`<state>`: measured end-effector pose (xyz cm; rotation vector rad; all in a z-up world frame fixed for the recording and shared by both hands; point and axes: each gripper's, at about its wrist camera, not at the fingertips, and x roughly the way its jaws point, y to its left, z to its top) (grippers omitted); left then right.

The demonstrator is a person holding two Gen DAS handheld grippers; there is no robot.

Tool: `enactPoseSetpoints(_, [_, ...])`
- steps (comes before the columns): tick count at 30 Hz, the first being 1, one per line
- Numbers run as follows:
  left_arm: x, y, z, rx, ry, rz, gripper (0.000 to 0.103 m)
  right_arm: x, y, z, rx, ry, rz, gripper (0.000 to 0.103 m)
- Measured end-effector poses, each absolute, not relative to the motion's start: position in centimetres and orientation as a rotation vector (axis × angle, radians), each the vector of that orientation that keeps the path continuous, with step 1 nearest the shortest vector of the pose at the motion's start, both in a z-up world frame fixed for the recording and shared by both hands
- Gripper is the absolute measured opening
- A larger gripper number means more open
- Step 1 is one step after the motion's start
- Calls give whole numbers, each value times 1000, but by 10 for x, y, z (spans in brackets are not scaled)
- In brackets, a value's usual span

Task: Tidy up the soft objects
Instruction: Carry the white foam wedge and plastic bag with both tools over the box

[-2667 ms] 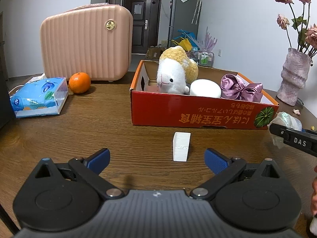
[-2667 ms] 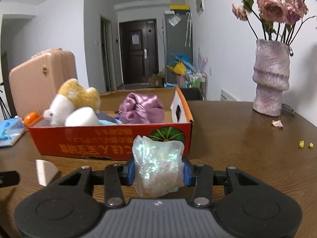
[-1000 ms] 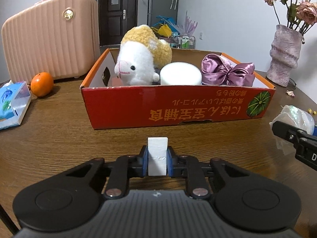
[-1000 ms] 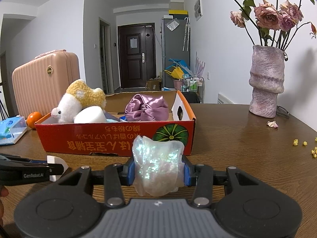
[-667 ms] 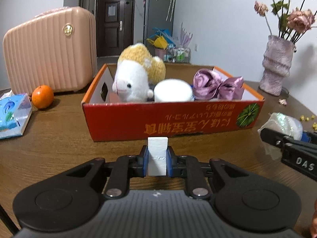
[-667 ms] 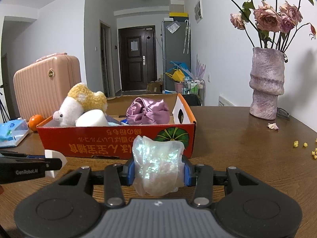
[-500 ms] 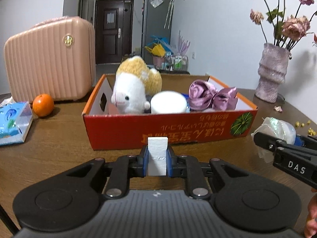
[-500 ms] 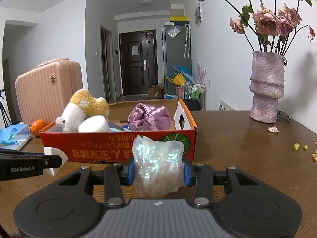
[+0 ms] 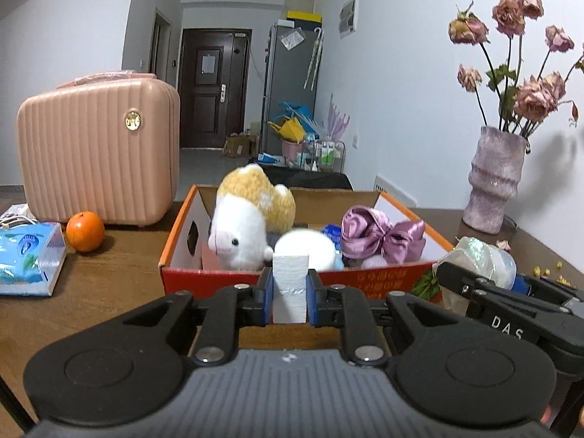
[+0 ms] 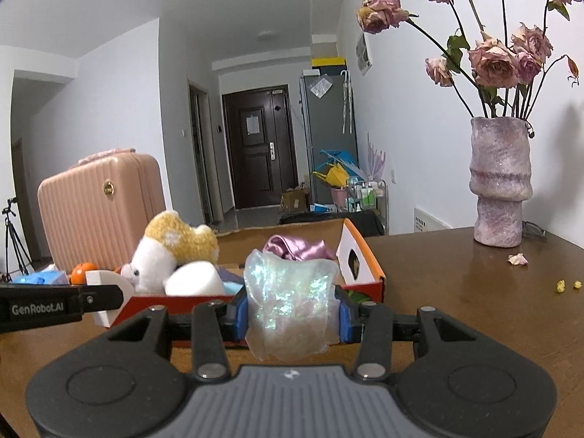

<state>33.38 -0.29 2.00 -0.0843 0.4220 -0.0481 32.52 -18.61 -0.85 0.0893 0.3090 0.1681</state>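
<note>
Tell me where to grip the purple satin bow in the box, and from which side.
Take the purple satin bow at its narrow centre knot, coming from above with the fingers across the knot. The red cardboard box walls block a level approach, and the puffed loops on either side would likely slip.

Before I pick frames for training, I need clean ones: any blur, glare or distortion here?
Left wrist view: fisheye bends the walls; the sheep plush looks slightly soft, the foam block sharp. Right wrist view: dark corners, sheen on the iridescent pouch.
</note>
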Motion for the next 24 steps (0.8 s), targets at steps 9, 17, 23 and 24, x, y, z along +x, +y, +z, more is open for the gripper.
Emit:
enactPoseSetpoints(9, [353, 1, 34, -131, 378, -36, 19, 341, -183, -1, 109, 254, 153, 44])
enactPoseSetpoints(17, [375, 0, 38, -160, 366, -39, 19, 361, -179, 3, 112, 221, 149, 44])
enactPoseSetpoints(23, [396, -10, 38, -153, 357, -58, 19, 382, -176, 4, 113, 209, 144, 44])
enactPoseSetpoints(24, [400, -12, 38, -152, 358, -59, 19, 385, -176, 4, 114, 208, 143, 44])
